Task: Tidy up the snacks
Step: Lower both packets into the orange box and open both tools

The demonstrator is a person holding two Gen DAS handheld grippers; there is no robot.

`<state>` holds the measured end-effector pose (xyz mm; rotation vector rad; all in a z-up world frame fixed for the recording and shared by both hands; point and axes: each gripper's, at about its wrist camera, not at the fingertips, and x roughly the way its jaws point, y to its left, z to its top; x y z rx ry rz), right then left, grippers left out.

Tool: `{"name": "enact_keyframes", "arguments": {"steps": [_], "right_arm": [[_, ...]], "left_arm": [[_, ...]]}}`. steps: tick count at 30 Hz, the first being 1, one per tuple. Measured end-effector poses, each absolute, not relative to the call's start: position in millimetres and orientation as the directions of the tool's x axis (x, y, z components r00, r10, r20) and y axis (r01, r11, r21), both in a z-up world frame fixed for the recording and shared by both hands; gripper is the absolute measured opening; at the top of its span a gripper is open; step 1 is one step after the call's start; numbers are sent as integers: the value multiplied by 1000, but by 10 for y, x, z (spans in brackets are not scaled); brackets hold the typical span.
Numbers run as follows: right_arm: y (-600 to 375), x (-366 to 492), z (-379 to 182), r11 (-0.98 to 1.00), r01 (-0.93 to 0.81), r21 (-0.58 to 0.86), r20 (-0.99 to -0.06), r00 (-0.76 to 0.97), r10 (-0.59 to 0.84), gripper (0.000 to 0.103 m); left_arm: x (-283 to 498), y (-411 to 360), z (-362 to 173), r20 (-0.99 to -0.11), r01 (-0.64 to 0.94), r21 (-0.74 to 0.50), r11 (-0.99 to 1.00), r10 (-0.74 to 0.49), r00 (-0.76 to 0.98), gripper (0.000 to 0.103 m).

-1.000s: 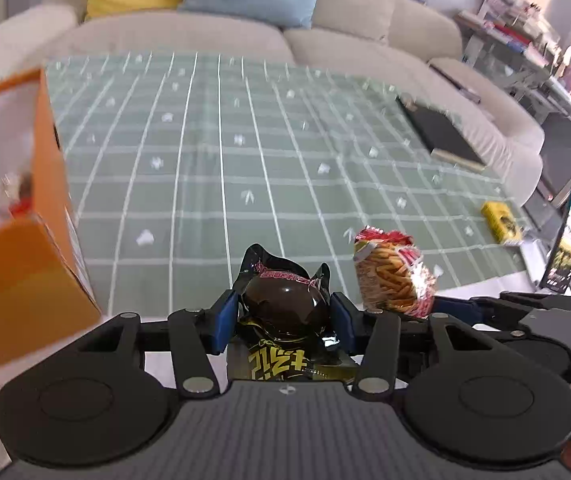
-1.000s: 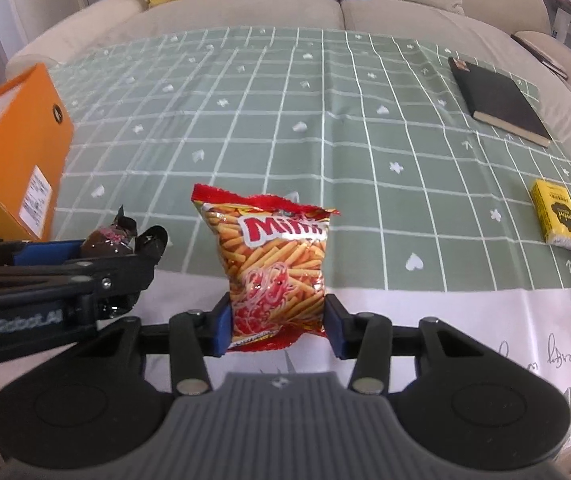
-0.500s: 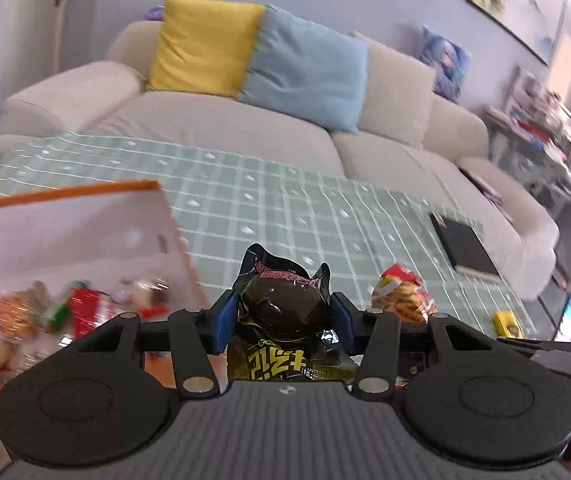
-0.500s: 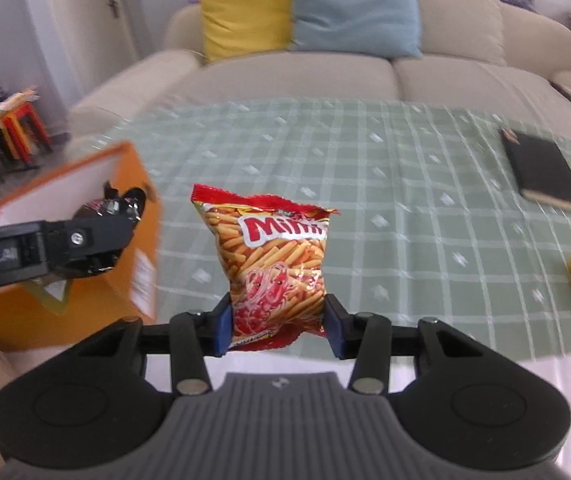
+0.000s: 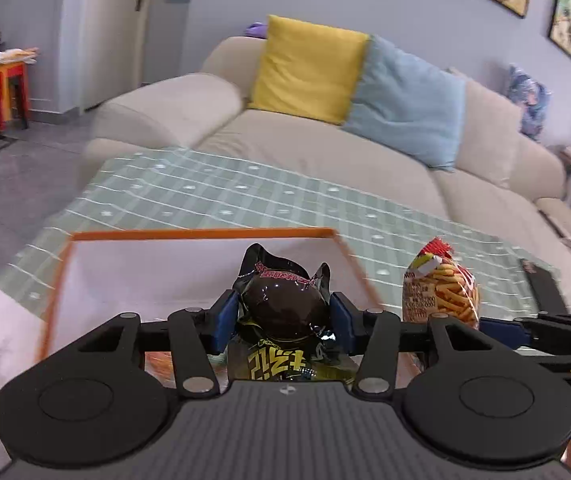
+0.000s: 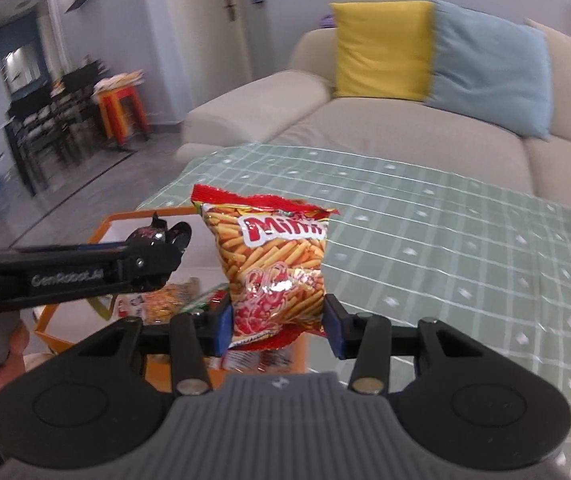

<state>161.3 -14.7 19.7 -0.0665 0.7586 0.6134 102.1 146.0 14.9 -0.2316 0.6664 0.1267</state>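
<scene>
My left gripper (image 5: 283,320) is shut on a dark brown snack packet (image 5: 283,304) and holds it above the open orange box (image 5: 205,234). My right gripper (image 6: 277,326) is shut on a red bag of Mimi sticks (image 6: 271,268), held upright in the air at the box's right edge (image 6: 303,350). In the right wrist view the left gripper (image 6: 157,258) sits to the left over the box, with the brown packet (image 6: 157,234) in it. Several snack packs (image 6: 169,300) lie inside the box. The Mimi bag also shows in the left wrist view (image 5: 441,288).
The box stands at the left end of a table with a green checked cloth (image 6: 445,240). A beige sofa (image 6: 365,128) with yellow and blue cushions is behind. A black book (image 5: 541,284) lies at the right of the table.
Both grippers have swung left and tilted up with their packets. The left gripper now hangs over the box opening, and the right gripper has come up to the box's right side.
</scene>
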Motion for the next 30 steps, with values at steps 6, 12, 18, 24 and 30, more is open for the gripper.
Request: {"name": "enact_keyframes", "arguments": {"steps": [6, 12, 18, 24, 30], "right_arm": [[364, 1678, 58, 787, -603, 129, -708, 500, 499, 43], [763, 1801, -209, 764, -643, 54, -760, 469, 449, 43], [980, 1891, -441, 748, -663, -16, -795, 462, 393, 43], [1084, 1959, -576, 739, -672, -51, -822, 449, 351, 43], [1111, 1963, -619, 725, -686, -62, -826, 443, 349, 44]], "left_arm": [[1096, 1762, -13, -678, -237, -82, 968, 121, 725, 57], [1193, 1865, -253, -723, -255, -18, 967, 163, 671, 57], [1262, 1911, -462, -777, -281, 18, 959, 190, 599, 57], [1283, 1933, -547, -811, -300, 40, 953, 206, 548, 57], [1282, 1954, -560, -826, -307, 49, 950, 211, 522, 59]]}}
